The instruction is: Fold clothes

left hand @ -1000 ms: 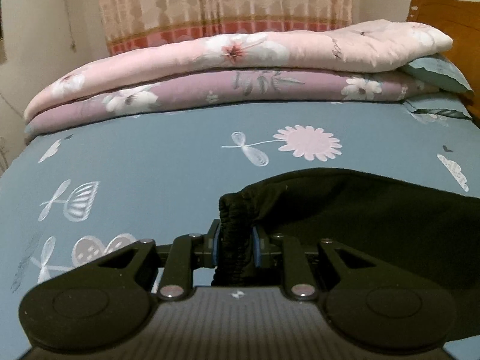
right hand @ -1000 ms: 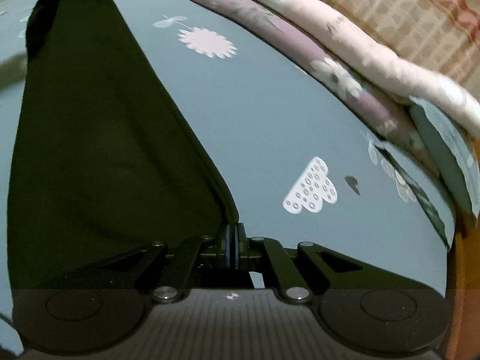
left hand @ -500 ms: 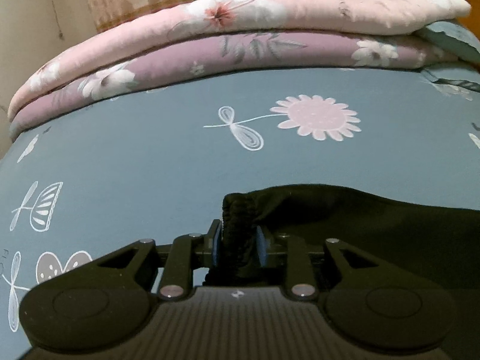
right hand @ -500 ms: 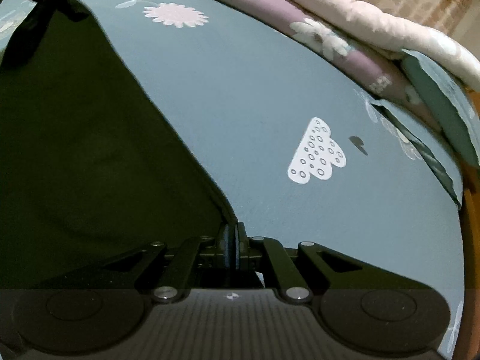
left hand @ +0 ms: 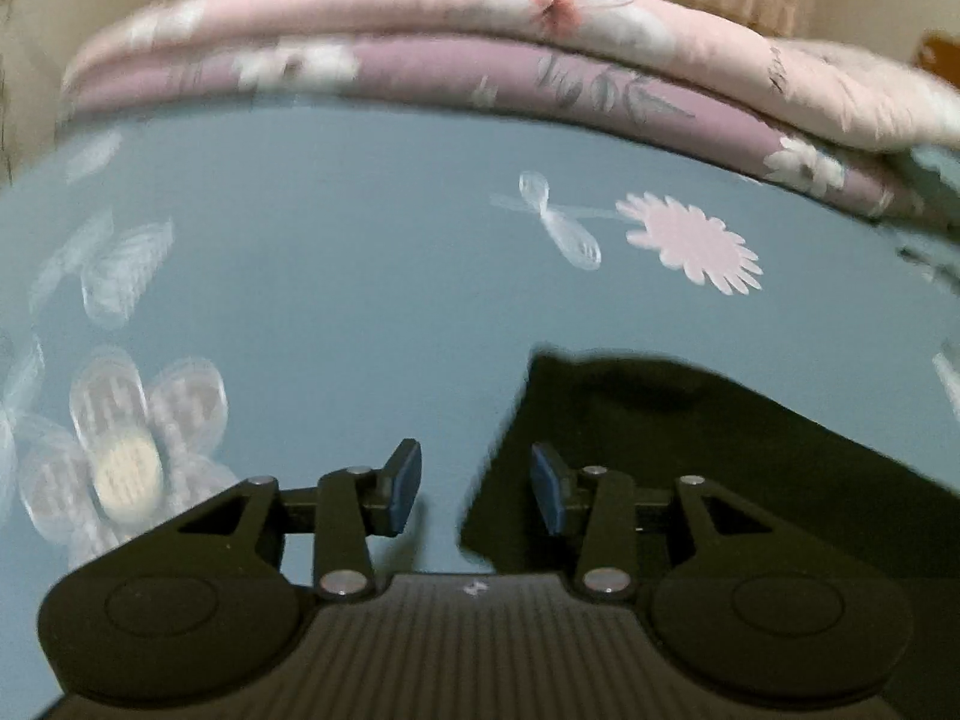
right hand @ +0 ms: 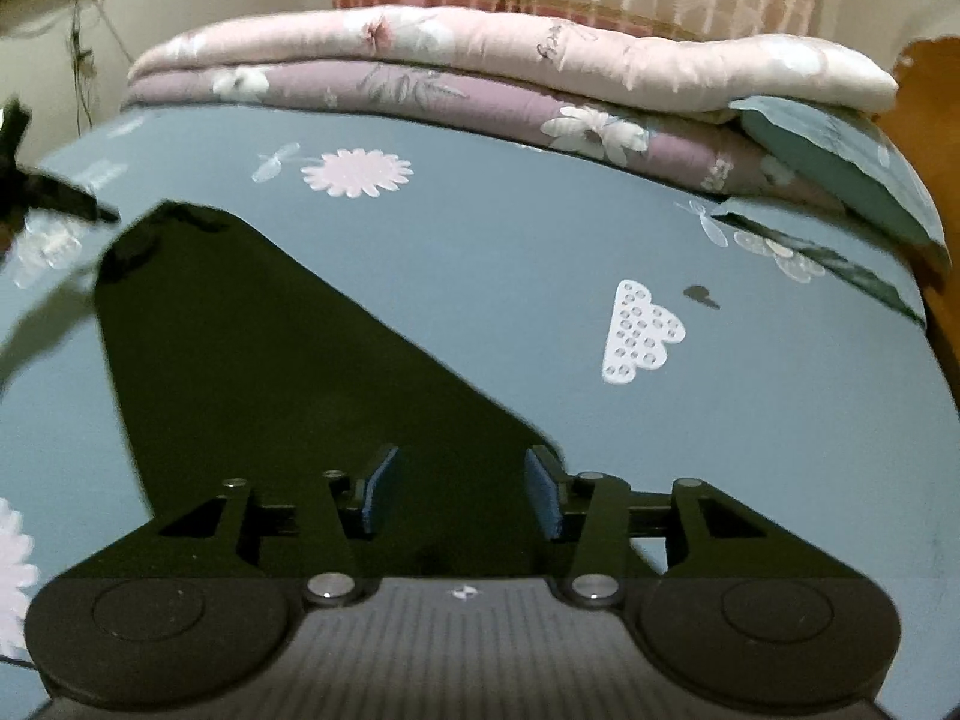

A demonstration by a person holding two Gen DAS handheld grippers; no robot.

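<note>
Both tools, left point(left hand: 475, 495) and right point(right hand: 461, 495), are opening, clamping nothing; the black garment point(right hand: 288, 360) lies on the bed point(right hand: 510, 276), so its fold, seemingly loose, could spring open.

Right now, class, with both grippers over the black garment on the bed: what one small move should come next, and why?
Probably draw both grippers back clear of the garment. The left gripper and right gripper have their jaws opening, pads off the cloth, and the garment lies flat on the sheet. That suggests a release just made; backing off would show which edge to take next.
</note>
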